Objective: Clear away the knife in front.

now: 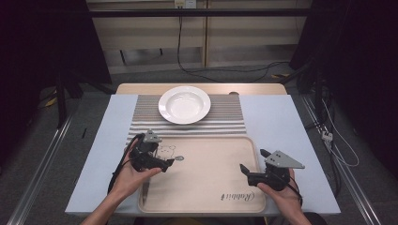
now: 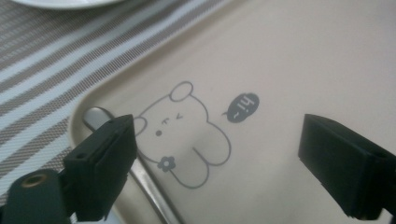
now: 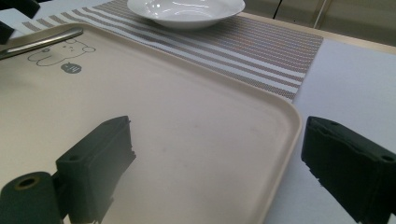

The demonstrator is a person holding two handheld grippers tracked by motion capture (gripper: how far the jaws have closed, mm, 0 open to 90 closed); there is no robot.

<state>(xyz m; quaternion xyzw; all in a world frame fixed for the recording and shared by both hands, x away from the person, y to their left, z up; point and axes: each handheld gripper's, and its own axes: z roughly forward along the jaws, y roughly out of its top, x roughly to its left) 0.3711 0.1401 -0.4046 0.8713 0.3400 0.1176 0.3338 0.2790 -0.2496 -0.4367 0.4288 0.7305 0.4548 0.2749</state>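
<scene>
White bowl (image 1: pixel 184 104) on striped placemat (image 1: pixel 230 114), far side of bench (image 1: pixel 277 122). Beige tray (image 1: pixel 206 183) nearer, bear print (image 2: pixel 187 133). Metal utensil (image 3: pixel 39 43) along tray's left edge.

The tray (image 1: pixel 206 183) reads "Rabbit"; its speech bubble (image 2: pixel 243 108) says "hi~".

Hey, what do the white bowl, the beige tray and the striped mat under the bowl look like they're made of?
The white bowl looks like glazed ceramic: bright glossy highlights on its rim. The beige tray seems to be matte plastic, going by its moulded rounded rim, its dull sheen and the printed bear. The striped mat appears to be woven vinyl or fabric: a fine mesh texture shows up close.
</scene>
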